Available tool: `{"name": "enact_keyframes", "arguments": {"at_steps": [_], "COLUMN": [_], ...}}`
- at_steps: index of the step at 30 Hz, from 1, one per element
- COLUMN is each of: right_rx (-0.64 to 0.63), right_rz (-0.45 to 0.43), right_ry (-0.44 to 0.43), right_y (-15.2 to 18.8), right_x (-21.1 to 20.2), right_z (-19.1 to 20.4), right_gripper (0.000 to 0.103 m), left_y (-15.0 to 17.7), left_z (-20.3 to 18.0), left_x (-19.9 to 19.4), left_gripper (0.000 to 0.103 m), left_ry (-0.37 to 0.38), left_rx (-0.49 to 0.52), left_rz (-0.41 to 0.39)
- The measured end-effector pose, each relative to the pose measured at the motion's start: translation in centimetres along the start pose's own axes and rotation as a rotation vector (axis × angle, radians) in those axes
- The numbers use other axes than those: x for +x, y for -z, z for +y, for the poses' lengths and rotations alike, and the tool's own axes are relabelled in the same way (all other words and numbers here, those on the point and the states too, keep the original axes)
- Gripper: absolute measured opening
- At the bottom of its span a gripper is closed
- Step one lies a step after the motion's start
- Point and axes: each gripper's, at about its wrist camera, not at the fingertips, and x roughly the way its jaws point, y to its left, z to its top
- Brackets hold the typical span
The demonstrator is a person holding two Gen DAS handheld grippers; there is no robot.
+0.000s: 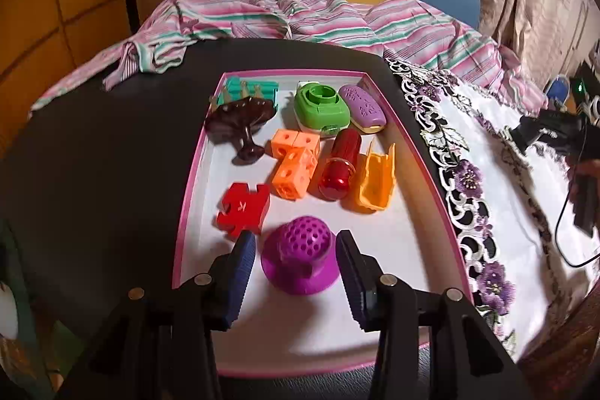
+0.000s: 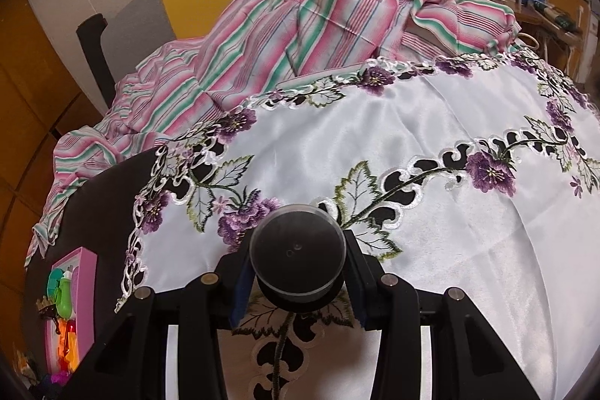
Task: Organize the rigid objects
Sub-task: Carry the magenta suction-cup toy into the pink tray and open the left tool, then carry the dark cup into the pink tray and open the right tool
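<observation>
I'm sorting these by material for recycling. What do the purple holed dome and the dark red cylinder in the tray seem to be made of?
Purple holed dome: likely moulded plastic, matte to satin, with an even colour and soft highlights. Dark red cylinder: probably translucent glossy plastic, with sharp bright glints on its rounded end; glass cannot be ruled out.

Dark table, pink-rimmed tray, embroidered white cloth, striped fabric

The tray rests on the table left of the embroidered cloth, holding the perforated dome nearest, the notched block at its left, and apparently cubes behind.
</observation>
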Motion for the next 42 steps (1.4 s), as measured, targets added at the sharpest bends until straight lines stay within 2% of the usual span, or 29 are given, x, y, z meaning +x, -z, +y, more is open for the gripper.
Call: {"name": "enact_keyframes", "arguments": {"at_steps": [4, 11, 17, 25, 34, 38, 42], "right_rx": [-0.039, -0.065, -0.07, -0.103, -0.226, -0.305, -0.4], "right_rz": [0.006, 0.021, 0.05, 0.141, 0.179, 0.195, 0.214], "right_ry": [-0.008, -0.042, -0.134, -0.302, -0.456, -0.476, -0.45], "right_y": [0.3, 1.2, 2.8, 8.2, 12.7, 14.6, 16.7], "right_x": [0.1, -0.6, -2.2, -4.9, -8.1, -8.5, -8.0], "right_z": [0.9, 2.3, 4.5, 10.2, 18.6, 21.9, 25.1], "right_gripper": [0.043, 0.043, 0.043, 0.043, 0.043, 0.043, 0.043], "left_y": [0.5, 1.0, 1.0, 1.3, 1.7, 2.0, 2.3], "left_z": [0.5, 0.7, 1.2, 1.3, 2.1, 2.6, 3.2], "left_x": [0.0, -0.5, -0.8, -1.6, -2.3, -2.7, -3.3], "left_gripper": [0.045, 0.045, 0.045, 0.045, 0.045, 0.045, 0.045], "left_ry": [0.057, 0.094, 0.117, 0.12, 0.124, 0.129, 0.124], "left_rx": [-0.052, -0.066, -0.084, -0.064, -0.071, -0.074, -0.076], "left_rz": [0.021, 0.018, 0.007, -0.006, -0.018, -0.021, -0.029]}}
